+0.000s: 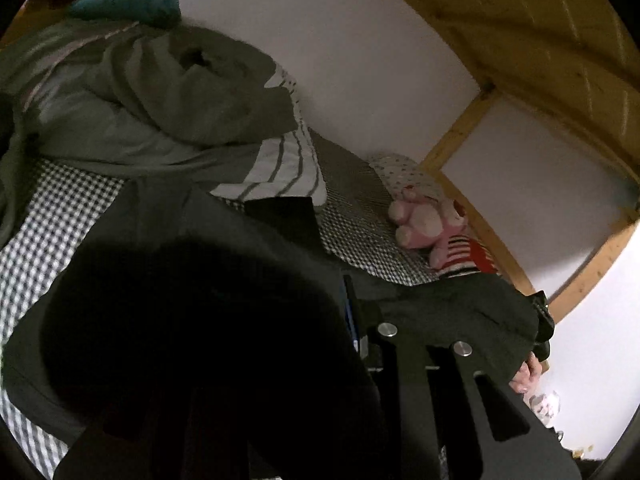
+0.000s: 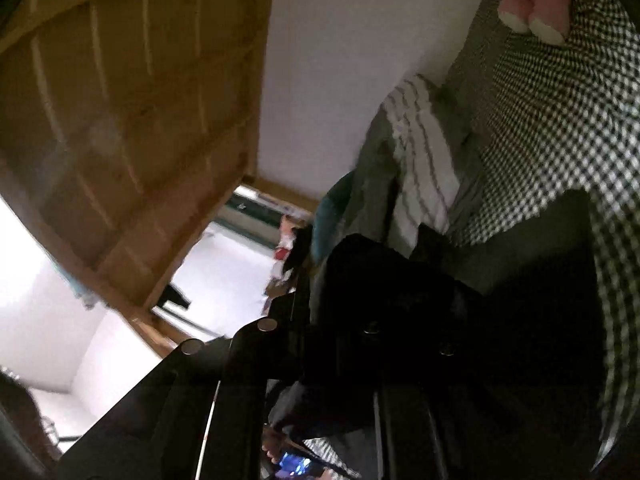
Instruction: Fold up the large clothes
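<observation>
A large dark grey garment [image 1: 180, 260] hangs in the air over the bed, stretched between my two grippers. In the left wrist view its cloth drapes over my left gripper [image 1: 360, 304] and hides the fingertips; the jaws stand nearly together with the cloth pinched between them. The right gripper [image 1: 542, 320], with a hand behind it, holds the garment's far corner at the right edge. In the right wrist view the same garment [image 2: 520, 248] covers my right gripper [image 2: 360, 280], which is shut on the cloth.
Below lies a bed with a black-and-white checked sheet [image 1: 52, 216]. A crumpled grey duvet [image 1: 132, 92], a striped pillow [image 1: 280, 168] and a pink plush toy [image 1: 424, 224] lie by the white wall. A wooden bunk frame [image 1: 520, 32] runs overhead.
</observation>
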Available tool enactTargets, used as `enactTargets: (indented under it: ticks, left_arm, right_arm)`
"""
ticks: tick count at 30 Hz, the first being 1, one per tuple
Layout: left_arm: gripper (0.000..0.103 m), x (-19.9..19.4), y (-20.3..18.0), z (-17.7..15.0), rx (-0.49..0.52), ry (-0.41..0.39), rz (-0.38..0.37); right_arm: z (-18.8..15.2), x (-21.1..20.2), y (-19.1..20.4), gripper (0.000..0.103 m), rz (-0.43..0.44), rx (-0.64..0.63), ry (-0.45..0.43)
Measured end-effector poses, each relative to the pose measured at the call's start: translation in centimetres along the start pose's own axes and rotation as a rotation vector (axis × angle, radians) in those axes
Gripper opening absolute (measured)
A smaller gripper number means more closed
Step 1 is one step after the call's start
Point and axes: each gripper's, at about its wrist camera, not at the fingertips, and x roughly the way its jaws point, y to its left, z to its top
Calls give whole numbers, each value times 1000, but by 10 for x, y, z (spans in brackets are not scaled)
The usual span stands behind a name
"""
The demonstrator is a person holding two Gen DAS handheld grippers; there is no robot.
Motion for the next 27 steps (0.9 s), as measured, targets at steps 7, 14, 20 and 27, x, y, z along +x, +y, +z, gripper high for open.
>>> enactTargets:
  ticks: [7, 14, 20, 27]
  left_arm:
    - [25, 81, 45, 55, -119, 135, 28]
    - [38, 158, 98, 77, -186, 267, -18]
    - [42, 184, 123, 83, -259, 265, -58]
    - [43, 186, 126, 72, -237, 203, -73]
  right_arm:
    - [49, 69, -31, 10, -232, 49, -33]
    - [88, 134, -97, 11, -453, 186, 0]
    - [109, 151, -111, 85, -335, 214, 38]
    - [88, 157, 25, 100, -508, -404, 115]
